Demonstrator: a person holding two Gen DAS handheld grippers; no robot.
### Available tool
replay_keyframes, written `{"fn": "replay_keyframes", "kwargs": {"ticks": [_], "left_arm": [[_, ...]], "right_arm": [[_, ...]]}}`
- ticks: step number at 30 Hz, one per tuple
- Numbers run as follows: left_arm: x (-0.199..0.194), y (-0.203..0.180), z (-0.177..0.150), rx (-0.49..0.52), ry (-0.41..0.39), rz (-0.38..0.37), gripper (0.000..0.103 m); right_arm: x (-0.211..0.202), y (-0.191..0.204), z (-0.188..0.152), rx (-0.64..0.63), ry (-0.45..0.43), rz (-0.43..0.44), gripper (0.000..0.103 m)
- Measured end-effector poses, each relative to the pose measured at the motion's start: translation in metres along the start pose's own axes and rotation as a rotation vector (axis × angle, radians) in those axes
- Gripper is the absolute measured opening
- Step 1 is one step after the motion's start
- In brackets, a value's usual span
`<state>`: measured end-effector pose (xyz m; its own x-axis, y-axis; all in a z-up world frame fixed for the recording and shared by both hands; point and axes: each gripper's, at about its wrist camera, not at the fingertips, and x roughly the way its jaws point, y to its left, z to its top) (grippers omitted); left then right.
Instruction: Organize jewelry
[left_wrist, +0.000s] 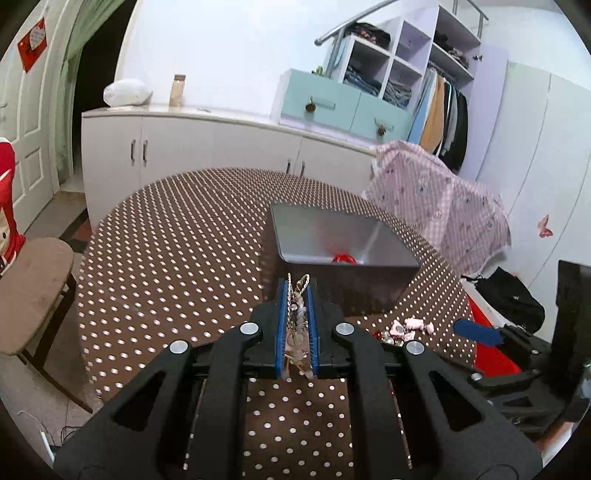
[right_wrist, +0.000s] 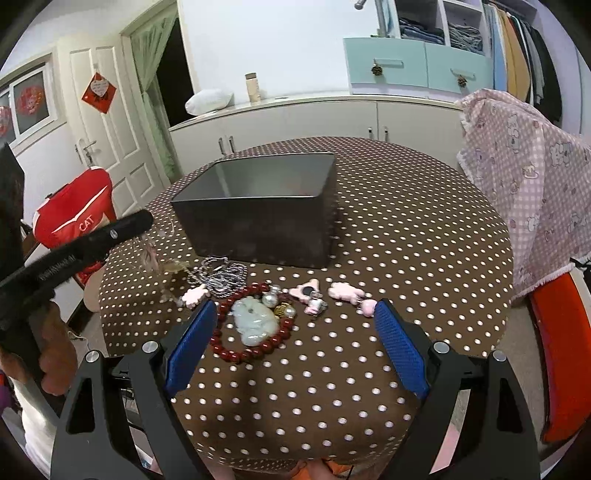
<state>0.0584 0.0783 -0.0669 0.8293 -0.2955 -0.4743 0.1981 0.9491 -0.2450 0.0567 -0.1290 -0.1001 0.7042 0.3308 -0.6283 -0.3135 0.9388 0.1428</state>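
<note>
Your left gripper (left_wrist: 297, 286) is clamped narrow on a pale chain necklace (left_wrist: 296, 295): silvery-gold links loop out past the fingertips, and clear, crystal-like bits hang between the blue ribbed pads (left_wrist: 283, 314). It hovers just short of the near wall of the grey metal tin (left_wrist: 343, 266), which sits toward the table's far edge. Inside the tin, a scrap of red (left_wrist: 343, 257) shows at the bottom; what it is you cannot make out.

Your right gripper (right_wrist: 295, 314) stands wide, holding nothing, over the jewelry pile near the table's near edge. Between its pads lies a dark red bead bracelet (right_wrist: 251, 352), round glossy beads ringing a pale green carved jade pendant (right_wrist: 255, 323). Two pearls (right_wrist: 271, 299) and a small gold bead (right_wrist: 282, 309) are touching it. Beyond, a black-and-white twisted cord (right_wrist: 221, 275) lies coiled, and pink plush-looking charms (right_wrist: 345, 291) sit toward the right.

The blurred left gripper cuts off the pile's left side. The brown polka-dot tablecloth (right_wrist: 406, 229) is glossy.
</note>
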Motion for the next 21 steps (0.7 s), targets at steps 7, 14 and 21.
{"fn": "replay_keyframes", "kwargs": {"ticks": [7, 14, 21], "left_arm": [[-0.013, 0.007, 0.0, -0.008, -0.016, 0.001, 0.01], [-0.018, 0.02, -0.008, -0.035, -0.015, 0.005, 0.01], [-0.022, 0.035, -0.019, -0.06, -0.011, 0.01, 0.01]], "right_arm": [[0.005, 0.025, 0.003, -0.064, -0.003, 0.101, 0.07], [0.028, 0.054, 0.003, -0.126, 0.058, 0.174, 0.046], [0.048, 0.068, 0.003, -0.152, 0.103, 0.126, 0.041]]}}
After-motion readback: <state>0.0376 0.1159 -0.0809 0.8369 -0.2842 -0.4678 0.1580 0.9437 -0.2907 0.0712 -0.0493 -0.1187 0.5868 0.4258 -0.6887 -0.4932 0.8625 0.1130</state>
